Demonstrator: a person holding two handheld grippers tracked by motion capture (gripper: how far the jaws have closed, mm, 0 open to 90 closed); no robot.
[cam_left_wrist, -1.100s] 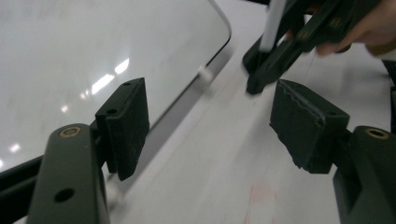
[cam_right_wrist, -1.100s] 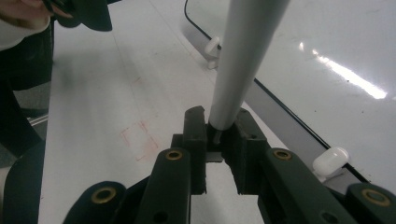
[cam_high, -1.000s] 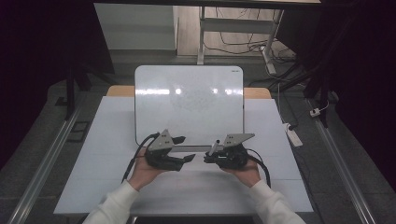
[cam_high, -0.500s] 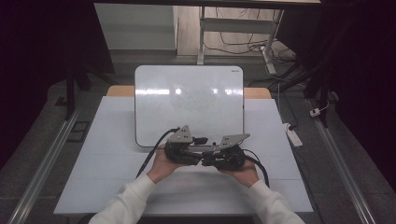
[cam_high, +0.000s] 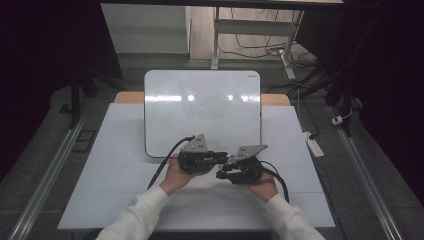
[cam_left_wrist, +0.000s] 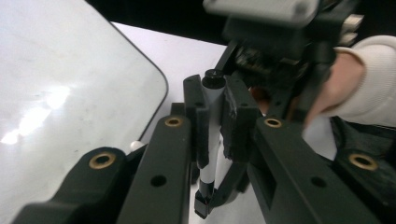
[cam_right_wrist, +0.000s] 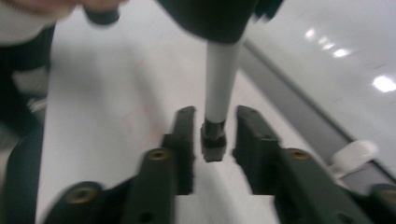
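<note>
A marker with a white barrel (cam_left_wrist: 211, 105) and black ends passes between the two grippers near the table's front middle. My left gripper (cam_left_wrist: 214, 100) has just been closing and is now shut on the barrel, its pads pressing both sides. My right gripper (cam_right_wrist: 214, 128) has just been opening. The marker's black end (cam_right_wrist: 214, 137) sits between its jaws with a gap on each side. In the high view the left gripper (cam_high: 220, 159) and right gripper (cam_high: 223, 174) point at each other, almost touching, just in front of the whiteboard (cam_high: 200, 105).
The whiteboard lies flat on the white table (cam_high: 125, 200), and its rounded corner (cam_left_wrist: 154, 84) is close to the left jaws. A small white knob (cam_right_wrist: 355, 154) sits by the board's edge. A power strip (cam_high: 314, 145) lies on the floor at the right.
The left gripper moved right to meet the right gripper and closed on the marker. The right gripper's jaws opened off it. The right hand stayed put.
</note>
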